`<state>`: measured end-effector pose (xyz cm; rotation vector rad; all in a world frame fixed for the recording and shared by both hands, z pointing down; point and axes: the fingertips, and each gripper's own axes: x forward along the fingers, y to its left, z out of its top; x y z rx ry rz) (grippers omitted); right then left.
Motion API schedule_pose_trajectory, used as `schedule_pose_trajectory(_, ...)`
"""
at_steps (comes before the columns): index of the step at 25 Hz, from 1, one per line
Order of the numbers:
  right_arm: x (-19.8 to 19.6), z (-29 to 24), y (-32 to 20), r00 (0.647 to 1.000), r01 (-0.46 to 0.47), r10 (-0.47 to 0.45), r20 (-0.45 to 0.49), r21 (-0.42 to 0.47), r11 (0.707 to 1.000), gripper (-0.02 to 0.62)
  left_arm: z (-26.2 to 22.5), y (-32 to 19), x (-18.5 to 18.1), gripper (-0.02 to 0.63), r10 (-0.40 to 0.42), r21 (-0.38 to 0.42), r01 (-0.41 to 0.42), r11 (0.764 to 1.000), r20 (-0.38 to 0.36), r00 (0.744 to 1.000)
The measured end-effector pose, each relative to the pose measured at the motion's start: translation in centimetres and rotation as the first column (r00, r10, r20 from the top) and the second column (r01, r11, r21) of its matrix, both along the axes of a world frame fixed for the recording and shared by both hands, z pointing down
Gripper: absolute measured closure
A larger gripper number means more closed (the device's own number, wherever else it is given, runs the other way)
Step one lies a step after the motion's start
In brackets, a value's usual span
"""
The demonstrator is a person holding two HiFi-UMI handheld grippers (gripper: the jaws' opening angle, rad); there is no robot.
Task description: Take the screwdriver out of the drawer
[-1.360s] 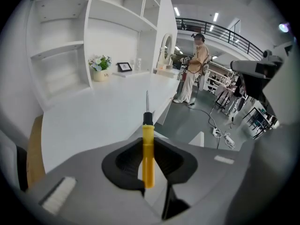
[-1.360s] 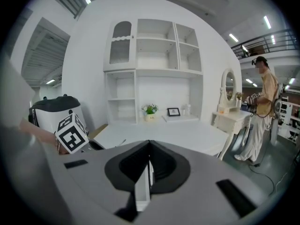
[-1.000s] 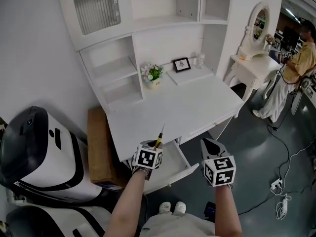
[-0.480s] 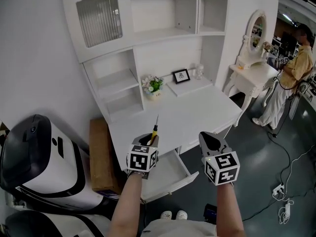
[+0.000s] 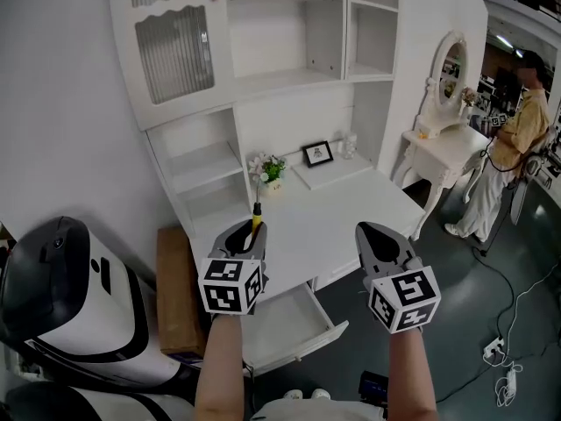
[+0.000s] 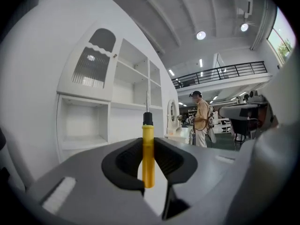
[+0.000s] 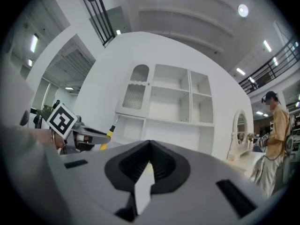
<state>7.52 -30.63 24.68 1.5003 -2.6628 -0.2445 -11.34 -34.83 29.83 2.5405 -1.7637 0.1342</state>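
Observation:
A yellow-handled screwdriver (image 5: 256, 218) stands upright between the jaws of my left gripper (image 5: 244, 234), which is shut on its handle (image 6: 148, 154); the metal shaft points up. The gripper hovers over the front left of the white desk (image 5: 337, 202). Below it the white drawer (image 5: 294, 321) hangs pulled out, its inside looking bare. My right gripper (image 5: 379, 237) is held beside it over the desk's front edge, jaws together with nothing in them (image 7: 149, 146). In the right gripper view the left gripper (image 7: 89, 137) and screwdriver (image 7: 110, 133) show at the left.
A hutch with shelves rises behind the desk, with a flower pot (image 5: 266, 169) and a picture frame (image 5: 317, 153) at its foot. A white machine (image 5: 66, 279) and a cardboard box (image 5: 175, 283) stand left. A dressing table (image 5: 443, 147), a person (image 5: 517, 139) and floor cables (image 5: 504, 358) are right.
Both grippers have risen from the open drawer's level to above the desk front. The screwdriver has come up with the left gripper and stands more upright.

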Motion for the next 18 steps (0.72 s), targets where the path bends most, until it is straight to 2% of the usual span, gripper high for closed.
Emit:
schedule_pose_trajectory(9,1.0,-5.3,0.2,1.000,-0.016,0.016,-0.001,0.132,0.991,0.589,-7.0,1.6,-1.2,0.525,-0.050,0.181,0.056,0.982,-0.036,0.998)
schedule_pose_trajectory(13,1.4,-7.5,0.2,0.999,-0.037,0.035,0.015,0.198,0.980,0.589,-10.2,2.8,-1.5,0.526,-0.061,0.275,0.069,0.959,-0.037,0.997)
schedule_pose_trajectory(18,2.0,-8.7,0.4,0.998,-0.055,0.047,0.039,0.227,0.972,0.589,-13.0,4.5,-1.5,0.526,-0.071,0.371,0.080,0.925,-0.038,0.997)
